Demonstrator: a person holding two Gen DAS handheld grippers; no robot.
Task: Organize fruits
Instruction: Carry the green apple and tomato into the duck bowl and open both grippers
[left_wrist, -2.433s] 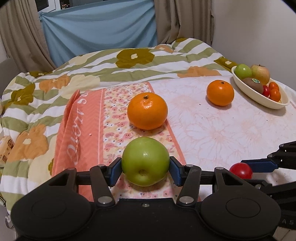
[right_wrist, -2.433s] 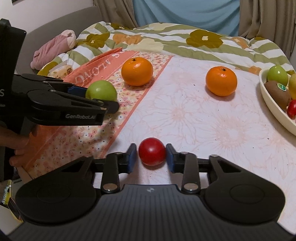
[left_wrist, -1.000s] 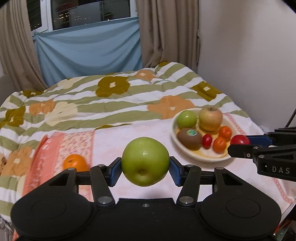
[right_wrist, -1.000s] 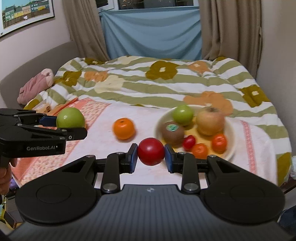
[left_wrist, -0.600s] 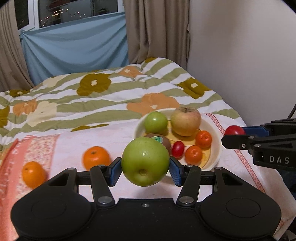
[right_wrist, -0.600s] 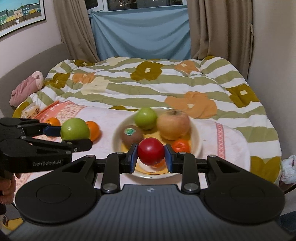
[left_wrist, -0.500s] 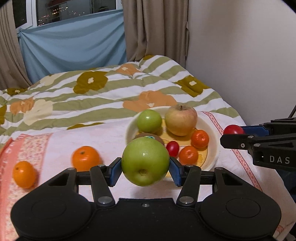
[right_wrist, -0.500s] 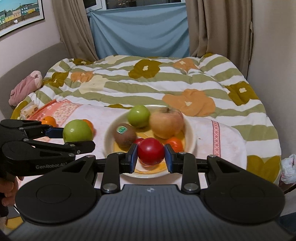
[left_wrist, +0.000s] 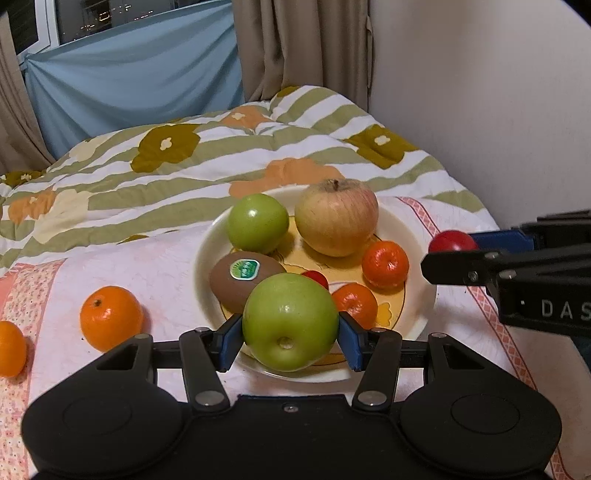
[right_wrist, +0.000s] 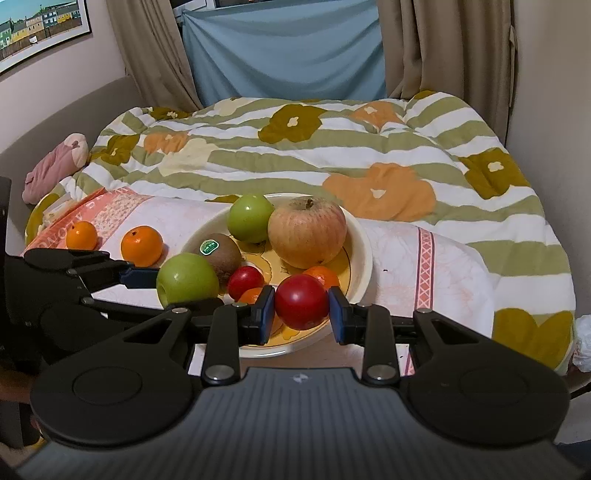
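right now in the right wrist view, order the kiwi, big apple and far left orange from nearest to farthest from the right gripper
From the right gripper:
1. Kiwi, in the bowl, left of centre.
2. Big apple, at the bowl's back.
3. Far left orange, on the cloth outside the bowl.

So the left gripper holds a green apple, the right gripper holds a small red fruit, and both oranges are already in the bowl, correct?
Not quite. The left gripper does hold a green apple and the right gripper a small red fruit, but the two round oranges lie on the cloth left of the cream bowl, as the right wrist view shows.
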